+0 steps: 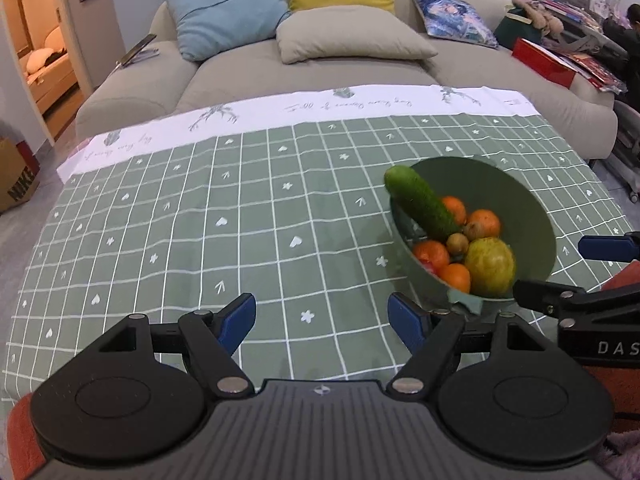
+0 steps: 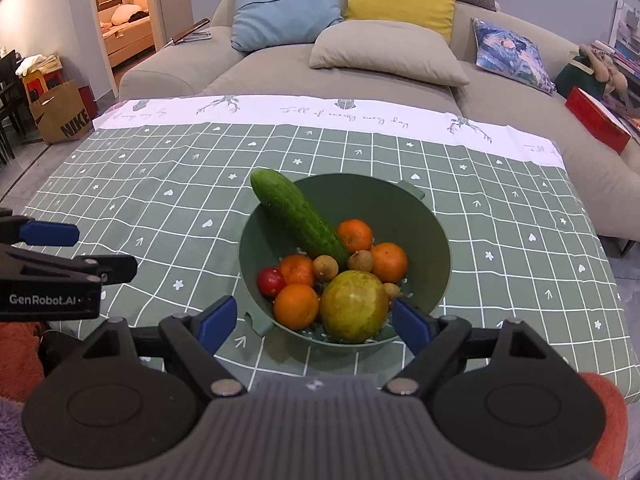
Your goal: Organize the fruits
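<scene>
The green bowl (image 2: 400,216) of fruit sits on the bench right in front of the right tool (image 2: 314,322), which is wide open and holds nothing. The cucumber (image 2: 298,218) leans up and away to its left. The left tool (image 1: 322,322), also open, is farther off.

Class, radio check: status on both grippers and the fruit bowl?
Left gripper open, empty. Right gripper open, at bowl. Fruit, cucumber inside. Nothing blocking.
</scene>
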### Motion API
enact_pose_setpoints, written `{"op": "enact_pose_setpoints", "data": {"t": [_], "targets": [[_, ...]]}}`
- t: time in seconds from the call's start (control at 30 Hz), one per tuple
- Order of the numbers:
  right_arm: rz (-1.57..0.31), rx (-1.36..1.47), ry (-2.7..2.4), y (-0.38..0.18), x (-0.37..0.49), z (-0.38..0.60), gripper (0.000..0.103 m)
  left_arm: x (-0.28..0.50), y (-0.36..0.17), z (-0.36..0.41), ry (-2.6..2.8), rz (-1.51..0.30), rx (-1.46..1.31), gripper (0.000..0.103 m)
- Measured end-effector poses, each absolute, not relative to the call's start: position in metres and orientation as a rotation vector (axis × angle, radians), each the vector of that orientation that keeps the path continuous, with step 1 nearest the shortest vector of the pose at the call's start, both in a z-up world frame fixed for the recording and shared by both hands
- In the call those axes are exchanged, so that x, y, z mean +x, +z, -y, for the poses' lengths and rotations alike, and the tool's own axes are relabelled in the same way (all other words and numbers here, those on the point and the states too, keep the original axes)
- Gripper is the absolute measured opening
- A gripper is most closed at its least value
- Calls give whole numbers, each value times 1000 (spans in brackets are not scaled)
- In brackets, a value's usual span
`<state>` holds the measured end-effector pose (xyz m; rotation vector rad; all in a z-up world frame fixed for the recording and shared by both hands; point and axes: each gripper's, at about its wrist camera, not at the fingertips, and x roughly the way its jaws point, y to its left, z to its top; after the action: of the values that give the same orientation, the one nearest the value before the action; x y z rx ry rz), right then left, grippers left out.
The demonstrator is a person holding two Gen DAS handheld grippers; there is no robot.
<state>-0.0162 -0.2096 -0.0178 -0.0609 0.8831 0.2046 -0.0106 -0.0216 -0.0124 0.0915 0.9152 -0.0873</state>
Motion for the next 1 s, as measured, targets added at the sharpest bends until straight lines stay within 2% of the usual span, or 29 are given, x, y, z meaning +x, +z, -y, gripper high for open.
{"op": "enact_pose_setpoints", "data": {"t": [1.0], "targets": [[-898,-109,249,-22,-17,200,86,-11,-12,16,-69,-926,84,88]]}}
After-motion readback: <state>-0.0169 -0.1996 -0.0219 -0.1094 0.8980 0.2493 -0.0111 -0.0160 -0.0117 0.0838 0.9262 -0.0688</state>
